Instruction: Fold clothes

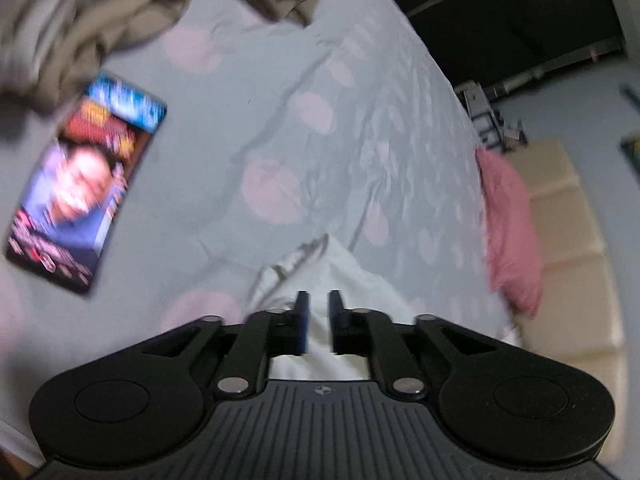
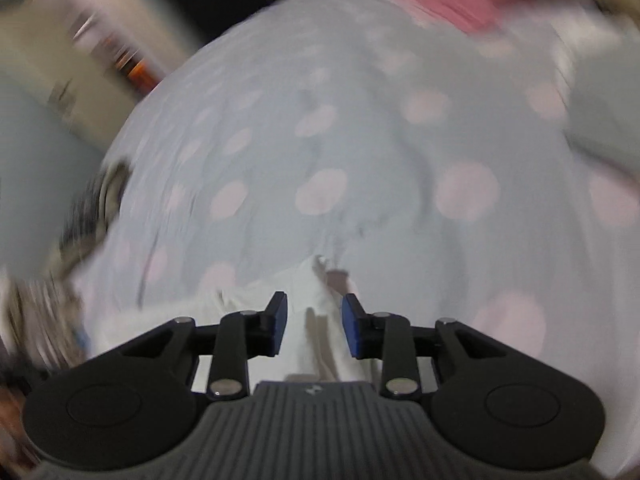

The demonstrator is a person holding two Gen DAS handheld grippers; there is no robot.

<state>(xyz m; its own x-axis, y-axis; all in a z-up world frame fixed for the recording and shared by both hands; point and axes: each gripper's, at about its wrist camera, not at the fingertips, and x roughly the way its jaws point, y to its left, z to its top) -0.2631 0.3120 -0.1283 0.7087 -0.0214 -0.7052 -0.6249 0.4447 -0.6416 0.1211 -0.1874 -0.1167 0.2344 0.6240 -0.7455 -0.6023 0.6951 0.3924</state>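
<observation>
A white garment point(image 1: 320, 276) with a grey print lies bunched on the pale blue bedsheet point(image 1: 256, 120) with pink dots. My left gripper point(image 1: 319, 320) is shut on a fold of it, its fingers a narrow gap apart. In the right wrist view the same white garment point(image 2: 316, 320) rises in folds between the blue pads. My right gripper point(image 2: 315, 324) holds a thicker bunch there, with the fingers set wider apart. Both views are blurred by motion, while the cloth at the fingers stays fairly sharp.
A flat rectangular item with a colourful picture point(image 1: 84, 184) lies on the sheet at left. Beige-grey clothes point(image 1: 80, 28) are heaped at the far left. A pink pillow point(image 1: 508, 224) and a cream padded edge point(image 1: 568, 240) lie to the right. Dark room beyond the bed.
</observation>
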